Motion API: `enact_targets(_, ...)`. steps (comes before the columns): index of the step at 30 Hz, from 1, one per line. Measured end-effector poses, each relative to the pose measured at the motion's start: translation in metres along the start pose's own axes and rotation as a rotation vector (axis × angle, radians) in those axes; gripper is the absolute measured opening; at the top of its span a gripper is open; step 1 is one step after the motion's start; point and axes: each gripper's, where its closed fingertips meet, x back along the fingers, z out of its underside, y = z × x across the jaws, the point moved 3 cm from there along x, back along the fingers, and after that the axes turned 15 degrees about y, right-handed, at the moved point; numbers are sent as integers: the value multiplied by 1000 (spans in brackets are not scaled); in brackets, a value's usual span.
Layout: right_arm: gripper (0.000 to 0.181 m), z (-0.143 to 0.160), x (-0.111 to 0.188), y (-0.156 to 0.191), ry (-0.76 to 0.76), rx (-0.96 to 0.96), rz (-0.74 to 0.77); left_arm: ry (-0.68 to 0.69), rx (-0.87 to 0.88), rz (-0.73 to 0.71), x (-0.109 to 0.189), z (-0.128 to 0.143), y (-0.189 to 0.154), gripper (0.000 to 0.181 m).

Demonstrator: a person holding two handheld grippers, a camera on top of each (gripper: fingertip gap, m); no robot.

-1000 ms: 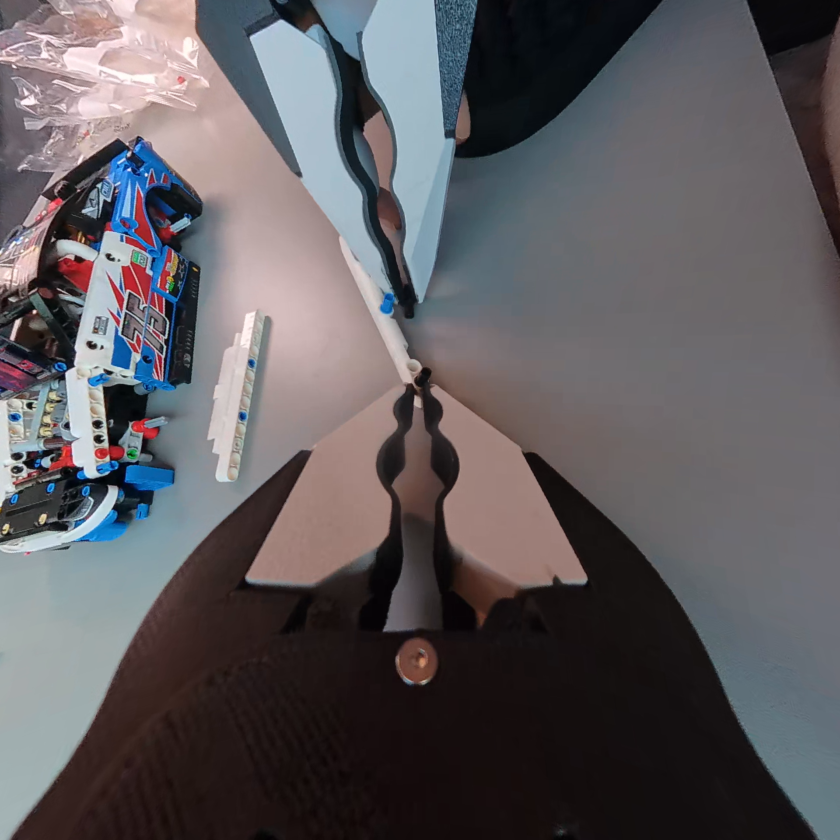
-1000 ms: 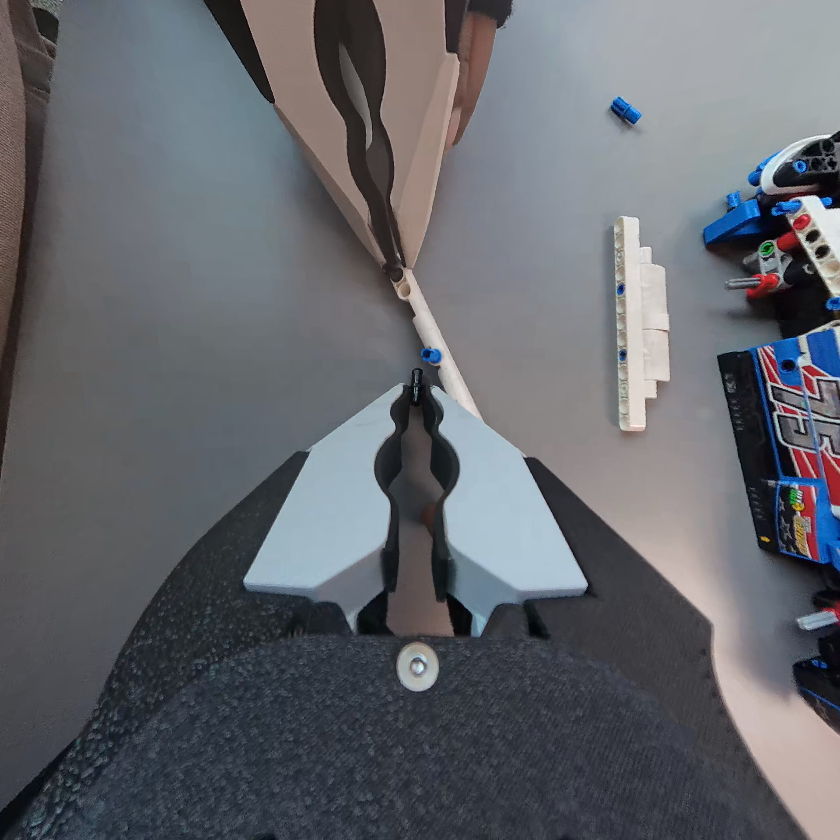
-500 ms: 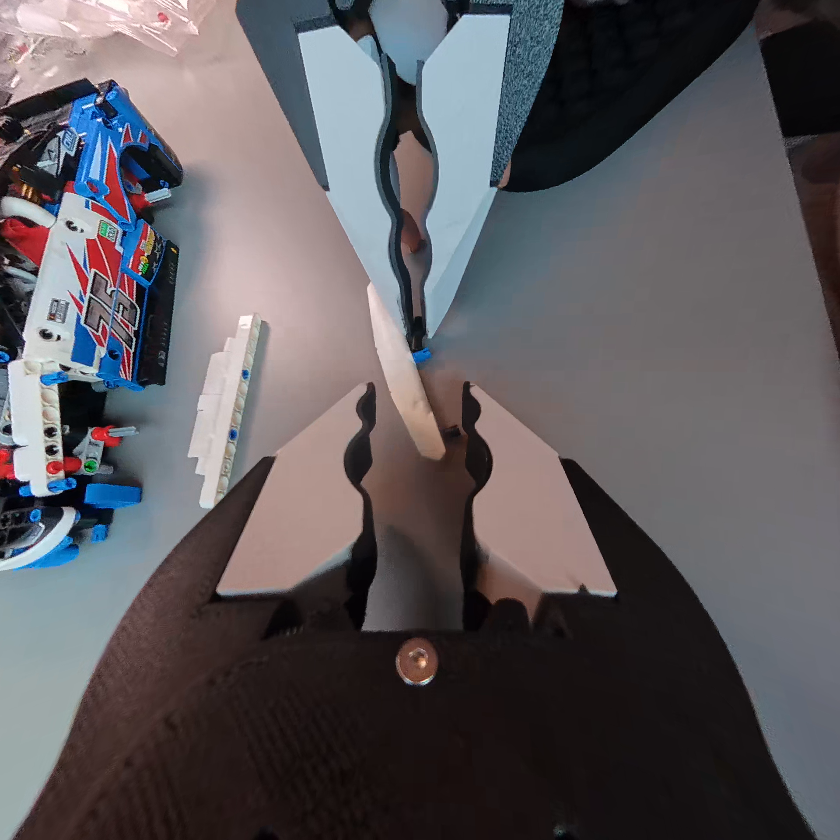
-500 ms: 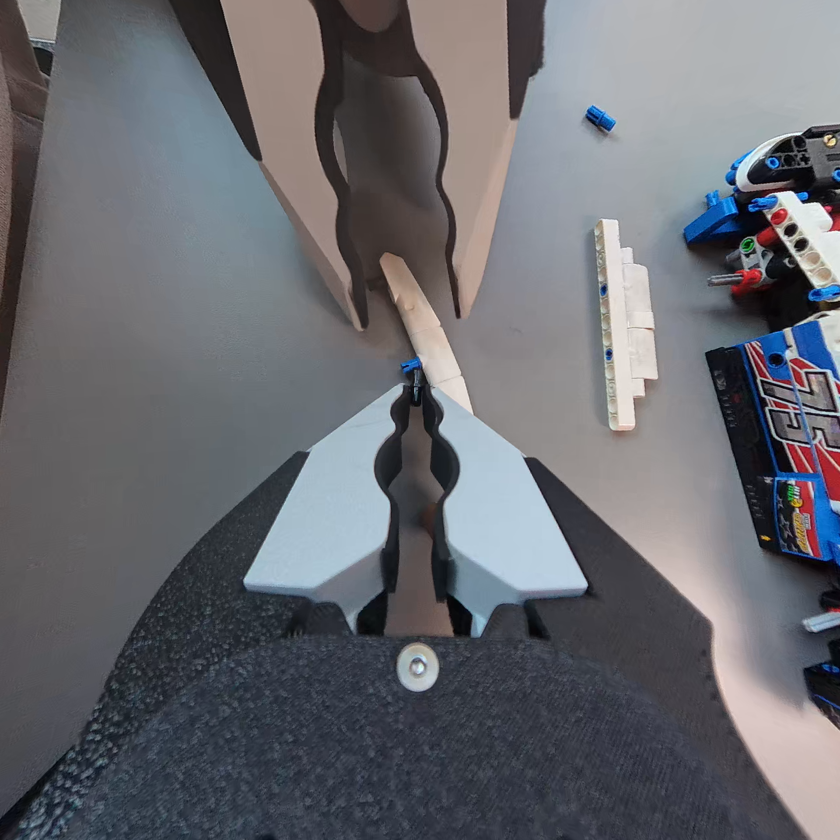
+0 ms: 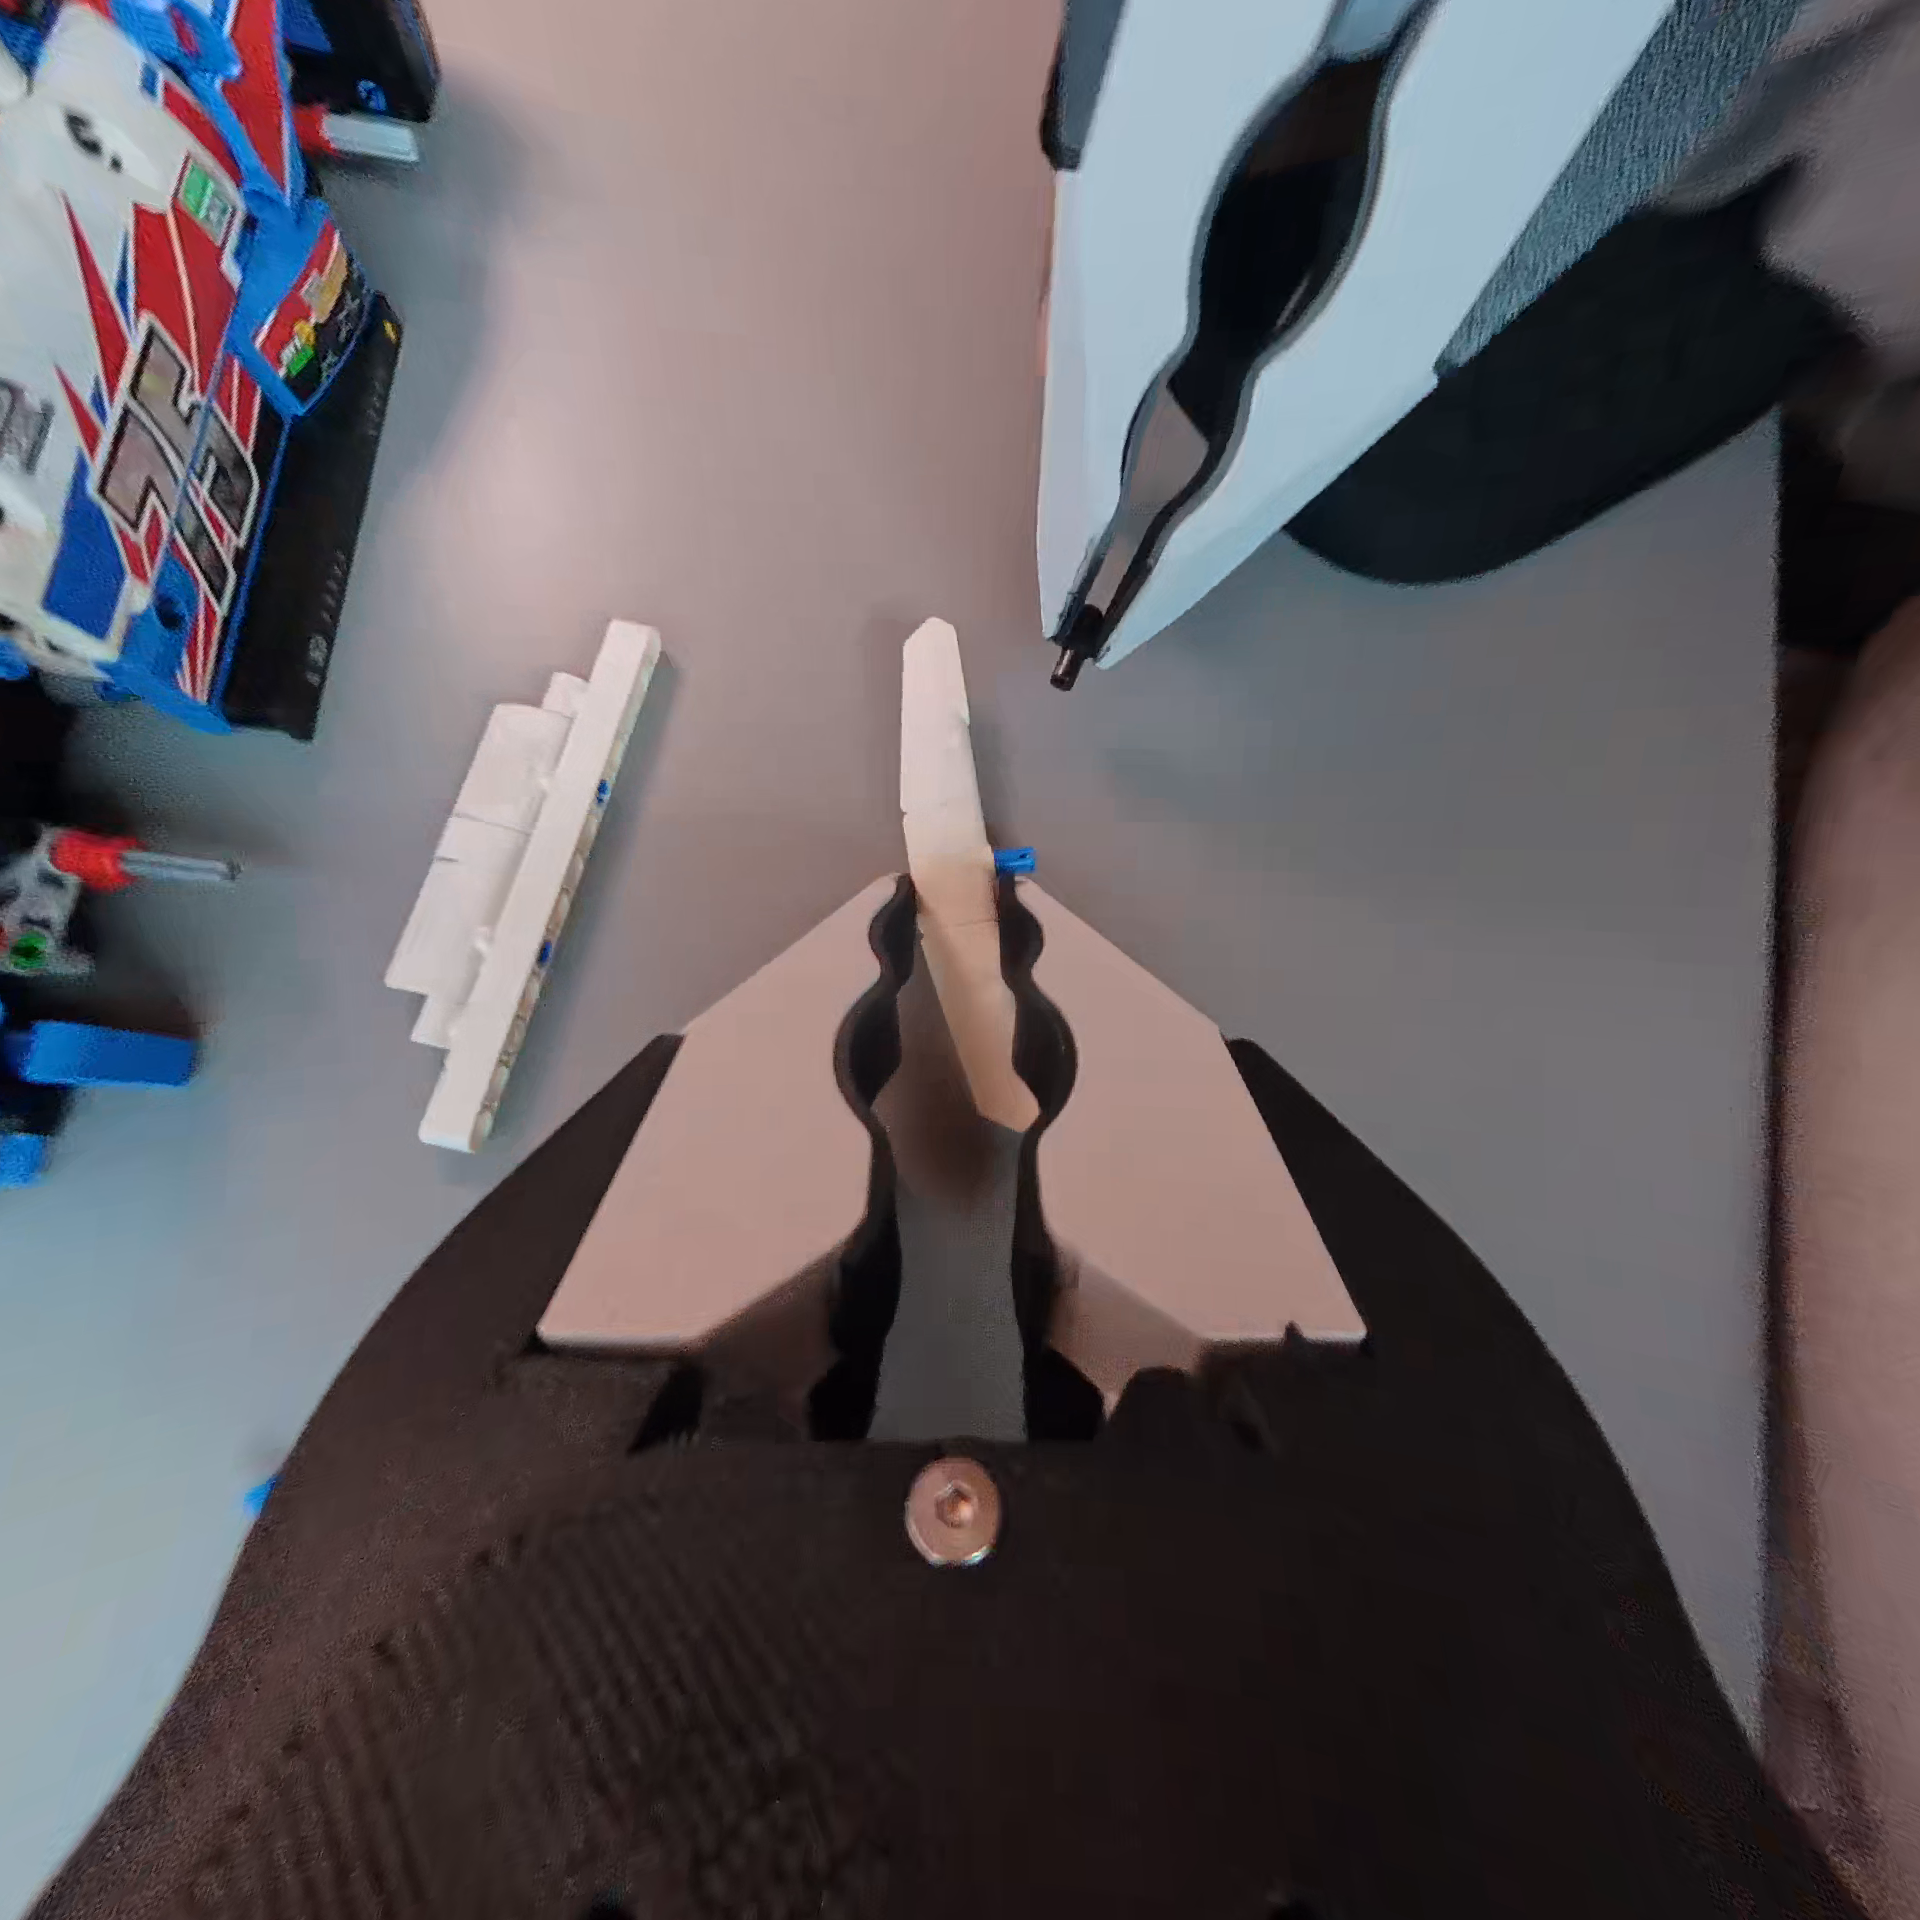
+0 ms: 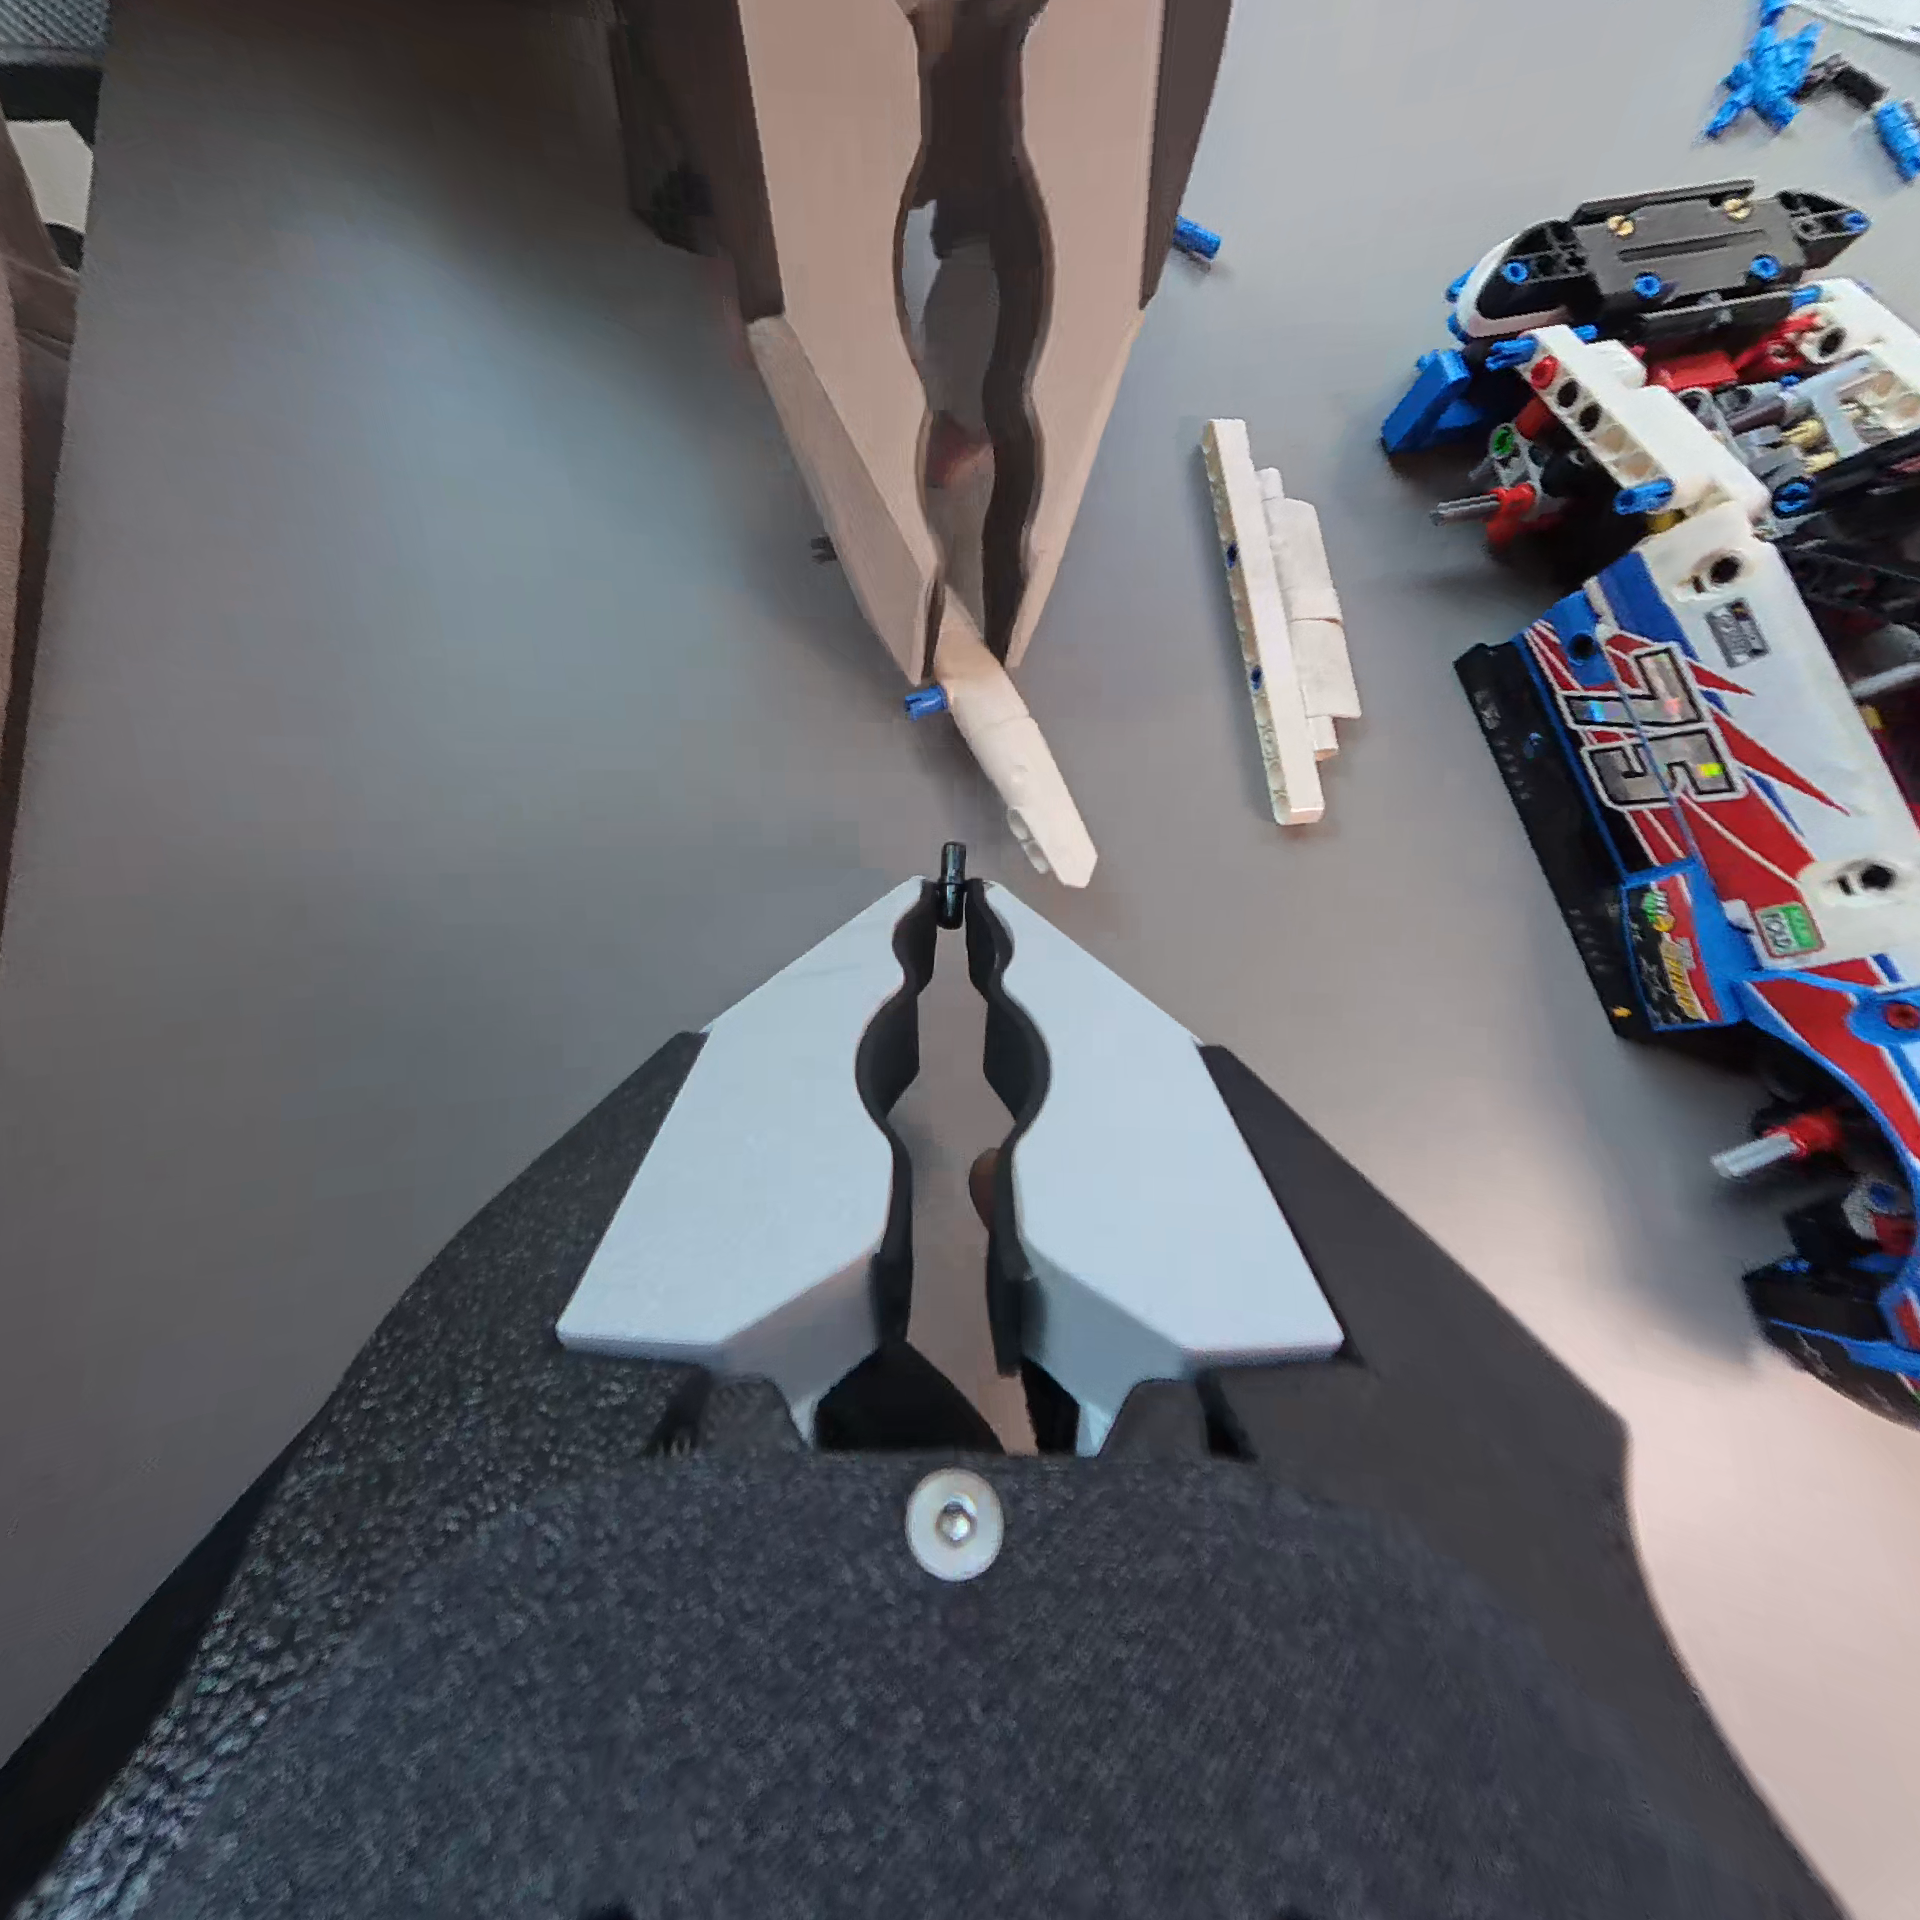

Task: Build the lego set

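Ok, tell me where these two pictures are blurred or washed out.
Left wrist view: the right gripper and the race car model are smeared by motion blur at the edges; the held white panel is sharp. Right wrist view: mostly crisp, with pinkish glare on the table at lower right.

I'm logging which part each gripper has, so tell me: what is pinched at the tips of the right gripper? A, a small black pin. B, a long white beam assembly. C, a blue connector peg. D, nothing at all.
A: the right gripper is shut on a small black pin sticking out past its tips, while the long white panel piece with a blue peg sits in the left gripper.
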Motion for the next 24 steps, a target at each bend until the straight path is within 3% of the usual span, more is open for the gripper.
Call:
enact_targets(4, 3, 1, 5, -12, -23, -132, 55, -132, 269, 229, 7, -7, -1, 14)
enact_targets(8, 3, -3, 9, -16, -79, -217, 25, -176, 380, 362, 9, -6, -5, 14)
enact_targets(24, 3, -25, 3, -2, -144, -187, -85, -179, 344, 558, 12, -1, -28, 14)
